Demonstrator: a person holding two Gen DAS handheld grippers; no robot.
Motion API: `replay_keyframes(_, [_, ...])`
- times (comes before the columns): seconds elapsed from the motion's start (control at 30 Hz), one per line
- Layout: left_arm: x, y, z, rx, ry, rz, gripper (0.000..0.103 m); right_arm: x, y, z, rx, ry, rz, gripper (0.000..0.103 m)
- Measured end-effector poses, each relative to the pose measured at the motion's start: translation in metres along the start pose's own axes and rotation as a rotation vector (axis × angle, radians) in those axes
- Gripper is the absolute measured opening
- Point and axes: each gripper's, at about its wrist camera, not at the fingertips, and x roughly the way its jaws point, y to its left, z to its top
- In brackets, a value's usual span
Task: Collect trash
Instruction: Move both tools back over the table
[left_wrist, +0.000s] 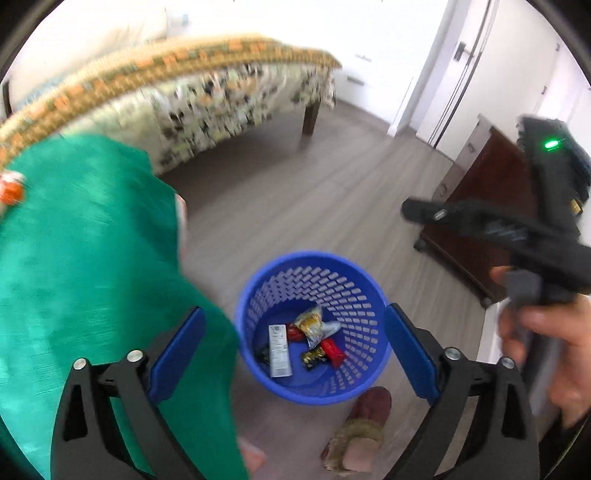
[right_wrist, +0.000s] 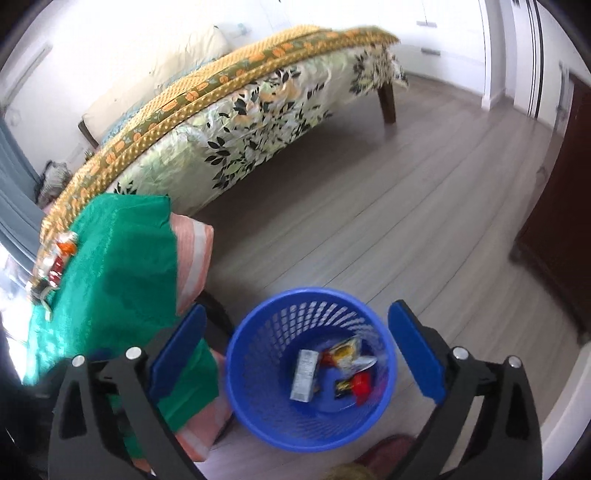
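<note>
A grey plank floor beside a floral-covered bed carries the blue basket, where wrappers are gathered. Both tongs are held wide, empty. Print on the carton cannot be read.

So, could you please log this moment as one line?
left gripper: open, empty | right gripper: open, empty | blue basket: wrappers inside | green cloth: wrappers remain
</note>
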Motion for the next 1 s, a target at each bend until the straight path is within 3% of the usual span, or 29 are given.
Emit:
replay_keyframes(0.2, [-0.076,0.052,-0.022,-0.022,-0.063,0.115,0.098,-0.01,0.043,-0.009,-0.156,-0.096,-0.065,0.097])
replay_keyframes(0.43, [-0.133,0.153,-0.065,-0.168,-0.071,0.298,0.098,-0.019,0.141,-0.044,-0.342,-0.155,0.028,0.098])
replay_keyframes(0.53, [-0.15,0.202,-0.087,-0.232,-0.065,0.402,0.098,-0.019,0.203,-0.069,-0.43,-0.116,0.134,0.098])
replay_keyframes(0.7, [-0.173,0.265,-0.115,-0.33,-0.056,0.485,0.097,-0.011,0.304,-0.097,-0.608,-0.031,0.261,0.098])
replay_keyframes(0.9, [-0.192,0.314,-0.141,-0.385,-0.044,0.581,0.098,0.014,0.377,-0.116,-0.682,0.038,0.319,0.098])
replay_keyframes(1.0, [-0.195,0.33,-0.148,-0.421,-0.041,0.592,0.097,0.035,0.401,-0.122,-0.691,0.089,0.315,0.098])
